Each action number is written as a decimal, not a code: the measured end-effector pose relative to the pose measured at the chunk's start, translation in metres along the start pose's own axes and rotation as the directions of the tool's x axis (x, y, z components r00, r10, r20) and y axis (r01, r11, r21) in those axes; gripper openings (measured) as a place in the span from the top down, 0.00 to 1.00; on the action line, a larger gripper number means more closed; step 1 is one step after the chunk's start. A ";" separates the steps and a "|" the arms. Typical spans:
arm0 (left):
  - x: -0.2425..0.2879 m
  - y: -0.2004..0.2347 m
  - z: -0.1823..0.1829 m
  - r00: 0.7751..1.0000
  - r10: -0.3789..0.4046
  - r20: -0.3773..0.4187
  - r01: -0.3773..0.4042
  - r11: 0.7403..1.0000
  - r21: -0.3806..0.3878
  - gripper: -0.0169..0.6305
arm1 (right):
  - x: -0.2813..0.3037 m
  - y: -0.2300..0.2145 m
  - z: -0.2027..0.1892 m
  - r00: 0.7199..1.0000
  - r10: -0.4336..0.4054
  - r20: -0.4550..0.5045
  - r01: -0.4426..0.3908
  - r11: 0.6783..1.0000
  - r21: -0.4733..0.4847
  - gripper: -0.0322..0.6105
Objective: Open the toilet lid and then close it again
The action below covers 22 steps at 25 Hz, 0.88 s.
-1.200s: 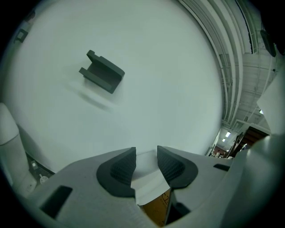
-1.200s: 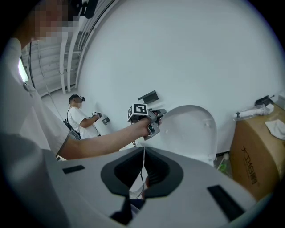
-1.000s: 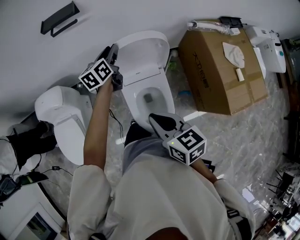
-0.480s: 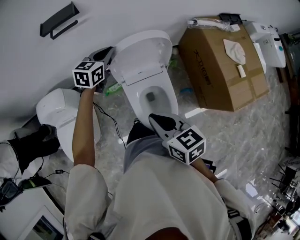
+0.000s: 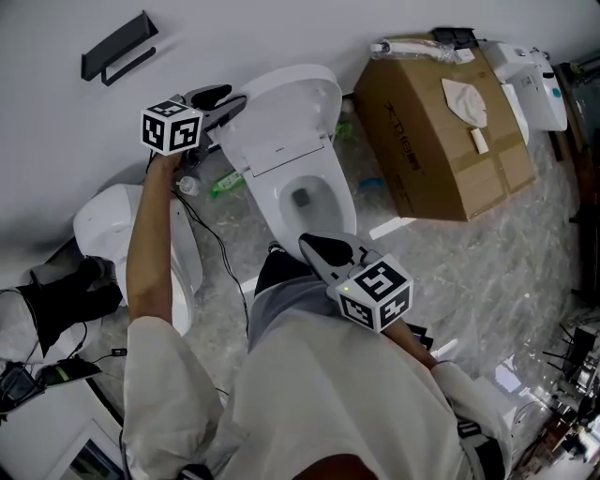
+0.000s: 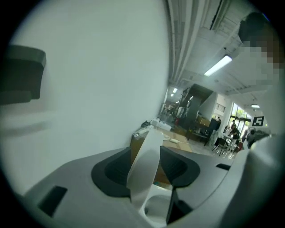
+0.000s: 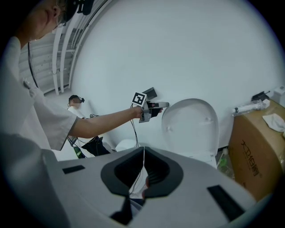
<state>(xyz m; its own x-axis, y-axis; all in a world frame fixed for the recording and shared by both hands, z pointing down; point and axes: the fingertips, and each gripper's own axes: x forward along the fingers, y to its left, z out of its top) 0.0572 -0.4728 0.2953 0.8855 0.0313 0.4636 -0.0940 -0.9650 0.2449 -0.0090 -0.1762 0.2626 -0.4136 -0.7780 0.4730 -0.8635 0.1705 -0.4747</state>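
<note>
Toilet lid [image 5: 286, 117] stands upright, fully open, close to the white wall [image 5: 281, 28]. Left tongs [image 5: 228, 101] straddle its upper rim, jaws just opened, pads off the plastic. Right tongs [image 5: 307, 244] are pressed together, empty (parked near the torso).

Risk: the smooth thin rim slips on regrip, so the lid drops and slams.

Floor [image 5: 469, 272]: glossy marbled tile. 1 cardboard box [image 5: 441, 131] stands beside the toilet, a 2nd toilet [image 5: 112, 216] to the left.

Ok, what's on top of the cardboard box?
A crumpled pale wrapper, a small white block and a long wrapped part along its back edge; box shut, contents hidden.
</note>
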 end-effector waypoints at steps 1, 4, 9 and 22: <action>0.002 0.001 0.002 1.000 -0.015 0.012 0.015 0.999 -0.033 0.69 | -0.001 0.000 0.000 1.000 -0.001 0.000 0.001 1.000 0.002 0.93; 0.005 0.005 0.005 0.999 -0.008 0.044 0.012 0.995 -0.098 0.73 | -0.004 0.002 -0.002 1.000 -0.003 -0.002 0.003 1.000 0.007 0.93; 0.003 0.007 0.001 0.995 0.068 0.078 -0.059 0.992 -0.111 0.89 | -0.009 0.000 -0.007 1.000 0.007 -0.013 -0.007 1.000 0.006 0.93; -0.005 -0.034 -0.015 0.984 0.155 0.091 -0.149 0.987 -0.062 0.89 | -0.034 0.002 -0.014 0.998 0.064 -0.026 -0.065 0.997 -0.031 0.93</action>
<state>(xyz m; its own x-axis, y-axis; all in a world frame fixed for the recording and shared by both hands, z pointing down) 0.0491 -0.4360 0.2972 0.8980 -0.1422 0.4163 -0.2532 -0.9410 0.2248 -0.0008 -0.1409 0.2566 -0.4752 -0.7495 0.4608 -0.8434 0.2389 -0.4813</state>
